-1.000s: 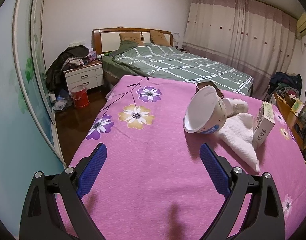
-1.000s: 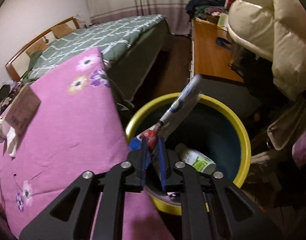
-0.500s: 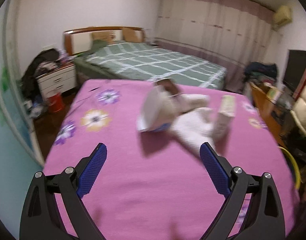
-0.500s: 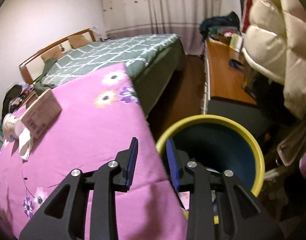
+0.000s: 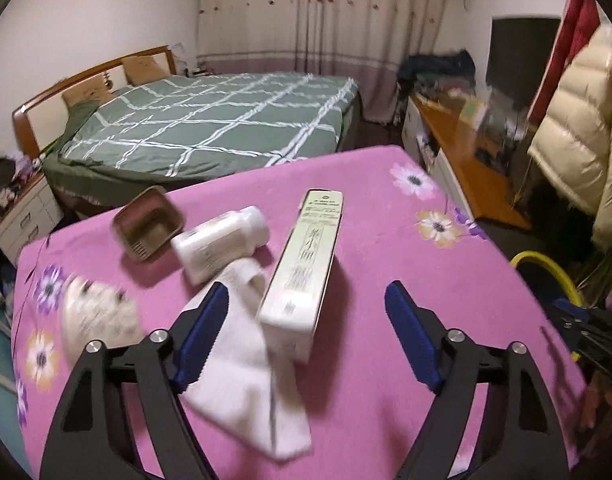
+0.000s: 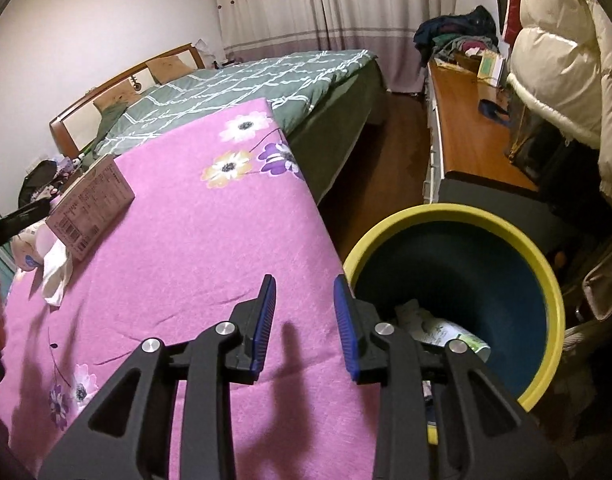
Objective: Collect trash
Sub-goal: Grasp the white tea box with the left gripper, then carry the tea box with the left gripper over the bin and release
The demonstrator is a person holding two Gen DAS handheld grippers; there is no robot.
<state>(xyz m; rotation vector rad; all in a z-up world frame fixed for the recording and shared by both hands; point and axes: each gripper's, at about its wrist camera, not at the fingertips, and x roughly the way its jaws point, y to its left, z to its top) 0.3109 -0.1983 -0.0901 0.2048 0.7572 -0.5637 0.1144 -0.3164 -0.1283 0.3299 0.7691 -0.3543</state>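
bedroom, pink flowered bedspread (image 5: 366, 240) as the work surface, green checked bed (image 5: 225, 128) behind it. trash lies bunched ahead of the left tongs (image 5: 306, 316), so one approach can reach any of it.

left tongs: released, spread wide, nothing between the jaws. long carton (image 5: 306, 264) stands on its narrow side just ahead, nearly centred in the gap, its near end resting on a white cloth (image 5: 245, 364) that runs under the left pad. judgement: the wide spread is set for the carton's width; likely next pick.

white bottle (image 5: 221, 244) on its side, further ahead and left of the carton. small brown tub (image 5: 147, 228) just beyond it, mouth tipped toward the tongs. blurred white cup (image 5: 97, 316) left of the left pad; detail unreadable.

right tongs (image 6: 303, 322): released, jaws partly apart, empty, at the bedspread's edge. yellow-rimmed bin (image 6: 546, 280) just right of them on the floor, tucked against the bed, so drops need only a short swing. a green-labelled bottle (image 6: 450, 332) and scraps already inside.

judgement: part done; several pieces left.
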